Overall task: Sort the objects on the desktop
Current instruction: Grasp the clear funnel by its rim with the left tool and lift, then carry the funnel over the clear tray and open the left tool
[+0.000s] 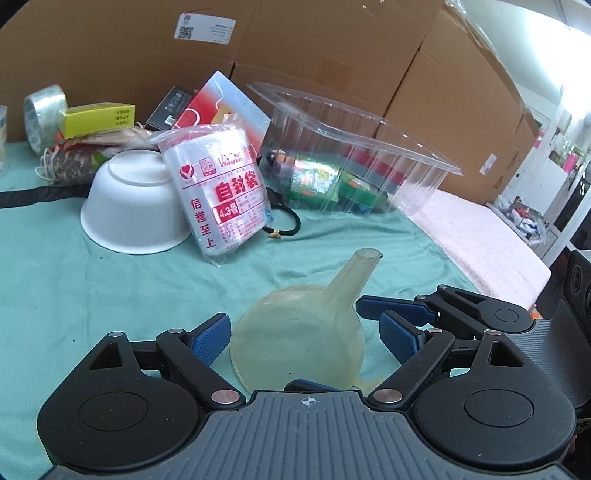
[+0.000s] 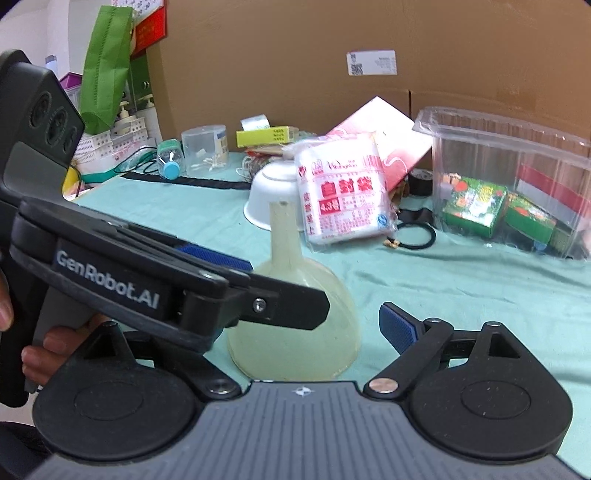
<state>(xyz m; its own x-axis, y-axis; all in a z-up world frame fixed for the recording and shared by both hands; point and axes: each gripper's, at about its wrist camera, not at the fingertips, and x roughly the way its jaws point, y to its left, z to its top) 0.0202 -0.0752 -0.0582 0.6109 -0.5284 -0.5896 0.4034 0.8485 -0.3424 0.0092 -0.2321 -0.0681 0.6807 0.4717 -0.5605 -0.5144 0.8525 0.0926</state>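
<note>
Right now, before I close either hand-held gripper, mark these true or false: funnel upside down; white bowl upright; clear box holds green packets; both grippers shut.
1. The funnel stands wide end down, spout up. True.
2. The white bowl sits upright. False: it is tipped over, base showing.
3. The clear box holds green packets. True.
4. Both grippers are shut. False: the left hand-held gripper and right hand-held gripper are open around the funnel.

Big brown cardboard boxes (image 1: pixel 332 48) wall off the back of the table, which has a teal cloth (image 1: pixel 92 280) over it. A white wall (image 1: pixel 524 33) and cluttered white shelves (image 1: pixel 535 181) sit off to 1 side.
</note>
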